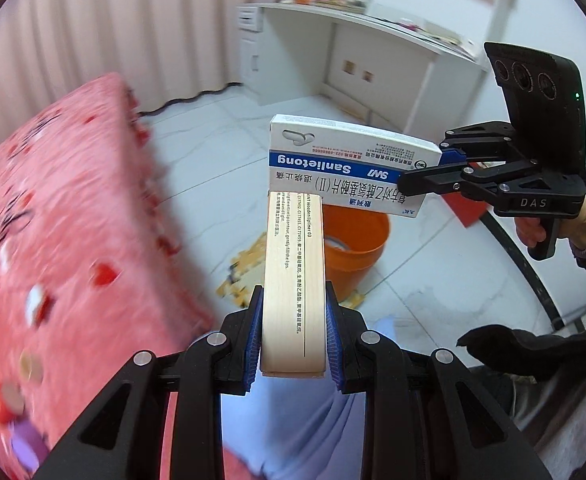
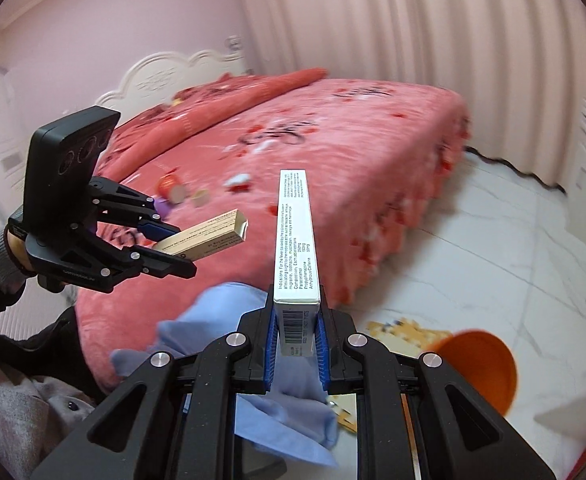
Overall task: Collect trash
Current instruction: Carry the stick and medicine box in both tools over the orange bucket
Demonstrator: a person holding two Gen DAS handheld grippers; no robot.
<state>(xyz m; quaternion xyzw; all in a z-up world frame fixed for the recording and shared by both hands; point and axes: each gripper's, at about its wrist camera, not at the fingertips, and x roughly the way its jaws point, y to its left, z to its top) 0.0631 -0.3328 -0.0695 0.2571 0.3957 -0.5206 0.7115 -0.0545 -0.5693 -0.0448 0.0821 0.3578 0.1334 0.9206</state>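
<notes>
My left gripper (image 1: 293,336) is shut on a long beige cardboard box (image 1: 295,280) with black print; it also shows in the right wrist view (image 2: 203,236). My right gripper (image 2: 295,344) is shut on a white and blue medicine box (image 2: 293,240), seen in the left wrist view (image 1: 349,164) held by the right gripper (image 1: 421,172). Both boxes are held in the air above an orange bucket (image 1: 353,252) on the floor, which also shows at the lower right of the right wrist view (image 2: 481,364).
A bed with a pink-red cover (image 2: 333,140) lies to the left, with small trash items (image 2: 177,190) on it. A puzzle mat (image 1: 241,276) lies under the bucket on the white tile floor. A white desk (image 1: 353,52) stands behind. A blue cloth (image 2: 253,340) lies below.
</notes>
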